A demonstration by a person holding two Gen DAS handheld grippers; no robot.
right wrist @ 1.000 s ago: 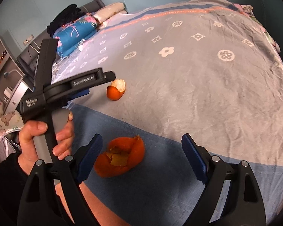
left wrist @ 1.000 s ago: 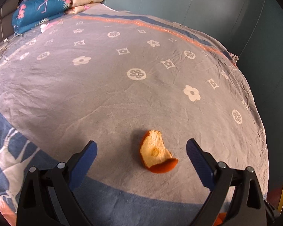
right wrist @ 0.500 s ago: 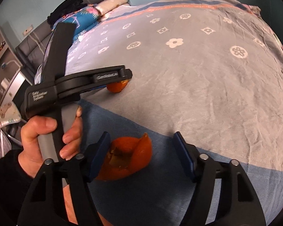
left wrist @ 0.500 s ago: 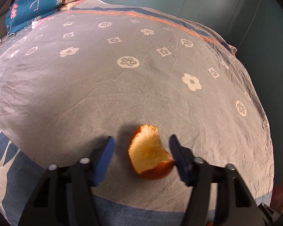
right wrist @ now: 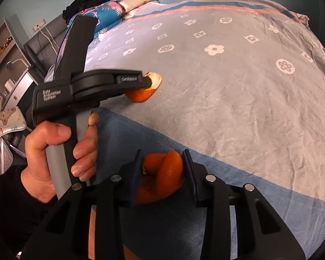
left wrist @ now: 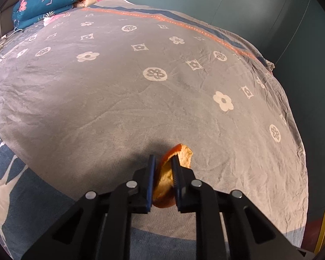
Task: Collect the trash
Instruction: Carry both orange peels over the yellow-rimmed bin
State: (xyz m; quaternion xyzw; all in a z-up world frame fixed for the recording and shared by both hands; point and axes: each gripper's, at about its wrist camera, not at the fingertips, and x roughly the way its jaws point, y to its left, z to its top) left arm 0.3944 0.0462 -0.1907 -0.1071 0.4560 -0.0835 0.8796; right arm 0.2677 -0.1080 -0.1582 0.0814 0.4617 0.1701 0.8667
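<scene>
My left gripper (left wrist: 163, 159) is shut on a piece of orange peel (left wrist: 185, 155), white pith facing up, low over the grey flowered blanket (left wrist: 119, 99). The same peel (right wrist: 144, 93) shows in the right wrist view, pinched at the tip of the left gripper (right wrist: 148, 81). My right gripper (right wrist: 162, 155) is shut on a larger curled orange peel (right wrist: 160, 173) over the blue part of the bedding (right wrist: 216, 205).
Folded quilts and pillows (left wrist: 47, 2) lie at the head of the bed. A grey sofa and shelves (right wrist: 17, 52) stand left of the bed. The bed's right edge (left wrist: 301, 151) drops to a dark floor beside a teal wall.
Both grippers have closed from wide open onto their orange peels. The left gripper has moved forward over its peel, which now stands on edge between the jaws.
</scene>
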